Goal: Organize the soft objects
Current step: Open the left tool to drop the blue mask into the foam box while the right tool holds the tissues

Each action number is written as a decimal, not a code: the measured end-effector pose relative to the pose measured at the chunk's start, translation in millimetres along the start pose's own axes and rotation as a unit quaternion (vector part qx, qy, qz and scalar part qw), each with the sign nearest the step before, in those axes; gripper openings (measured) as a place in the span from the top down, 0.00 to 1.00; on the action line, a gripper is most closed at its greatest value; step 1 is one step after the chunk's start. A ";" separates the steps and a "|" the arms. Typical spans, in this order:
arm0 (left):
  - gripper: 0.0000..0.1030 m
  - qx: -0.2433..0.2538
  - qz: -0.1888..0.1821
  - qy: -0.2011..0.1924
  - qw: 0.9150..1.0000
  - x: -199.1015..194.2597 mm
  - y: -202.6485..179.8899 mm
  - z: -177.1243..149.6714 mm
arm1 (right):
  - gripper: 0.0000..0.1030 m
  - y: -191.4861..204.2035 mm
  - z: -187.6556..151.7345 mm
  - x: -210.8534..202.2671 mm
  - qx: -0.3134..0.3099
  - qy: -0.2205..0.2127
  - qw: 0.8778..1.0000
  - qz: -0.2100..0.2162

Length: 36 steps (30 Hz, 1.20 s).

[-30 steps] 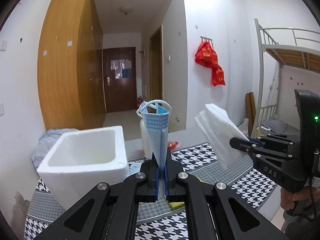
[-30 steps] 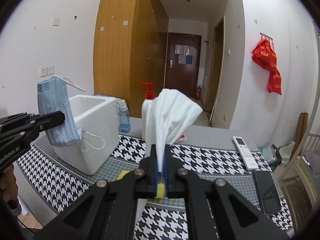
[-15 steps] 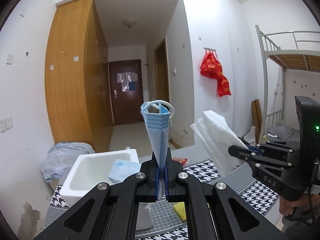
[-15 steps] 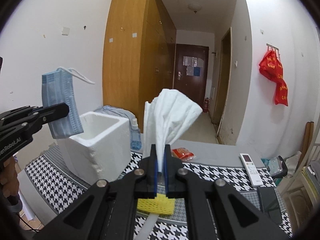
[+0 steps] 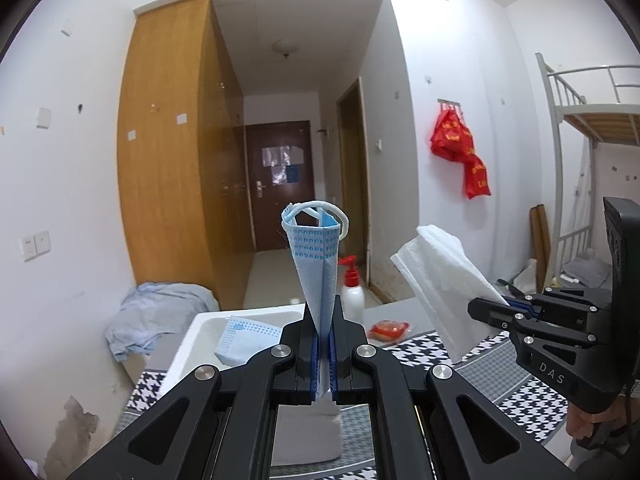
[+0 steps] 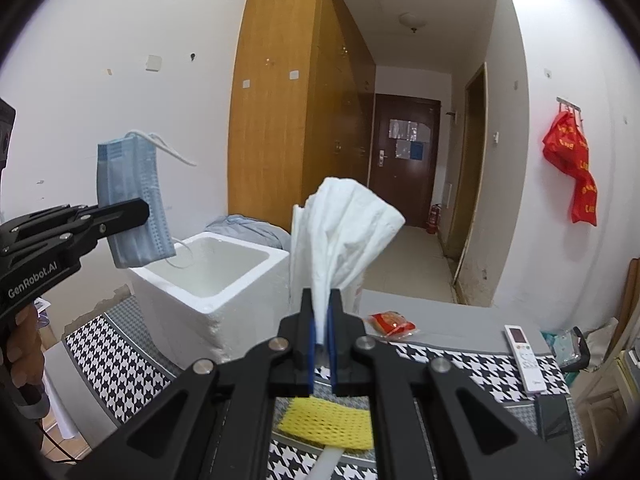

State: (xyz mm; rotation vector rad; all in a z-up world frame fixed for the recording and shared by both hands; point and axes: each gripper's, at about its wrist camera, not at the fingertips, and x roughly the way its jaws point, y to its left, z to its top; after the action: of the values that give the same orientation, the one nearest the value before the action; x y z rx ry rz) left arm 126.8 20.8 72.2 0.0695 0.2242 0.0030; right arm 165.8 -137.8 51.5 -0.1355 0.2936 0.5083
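Plainly, two marks can be read: "GenRobot.AI" in white on the black body of the left gripper (image 6: 136,212) at the left edge of the right wrist view, and "DAS" on the right gripper (image 5: 478,309) at the right edge of the left wrist view. The left gripper is clenched on a blue face mask (image 5: 316,268), a pleated, dotted fabric folded to a narrow cone at frame centre, its white ear loop curling over the top. The right gripper is clamped on a white tissue (image 6: 340,232), soft and creased, fanning upward from the blue pads in the middle of its view. Below and left of the mask sits a white foam box (image 6: 212,280), square, thick-walled and grainy, with a second blue mask (image 5: 244,340) lying inside. It stands on a black-and-white houndstooth tablecloth (image 6: 460,360). A yellow mesh foam sleeve (image 6: 328,424) lies at bottom centre.
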 end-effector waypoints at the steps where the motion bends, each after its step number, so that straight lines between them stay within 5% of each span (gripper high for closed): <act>1: 0.96 -0.001 0.002 0.000 1.000 -0.1 1.3 0.5 | 0.93 0.7 0.6 1.8 0.000 0.000 1.000 0.004; 15: 0.96 -0.022 0.044 0.025 0.998 13.9 33.5 -5.5 | 0.93 27.4 11.2 19.5 -0.022 -0.008 0.998 0.059; 36: 0.96 -0.040 0.042 0.063 0.996 51.6 57.1 -7.0 | 0.93 48.5 27.4 43.9 -0.035 -0.002 0.997 0.072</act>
State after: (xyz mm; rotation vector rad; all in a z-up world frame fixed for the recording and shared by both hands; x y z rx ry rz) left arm 175.9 78.8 57.9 -0.0011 0.3466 0.0999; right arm 184.9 -70.2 61.2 -0.1811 0.2830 0.6629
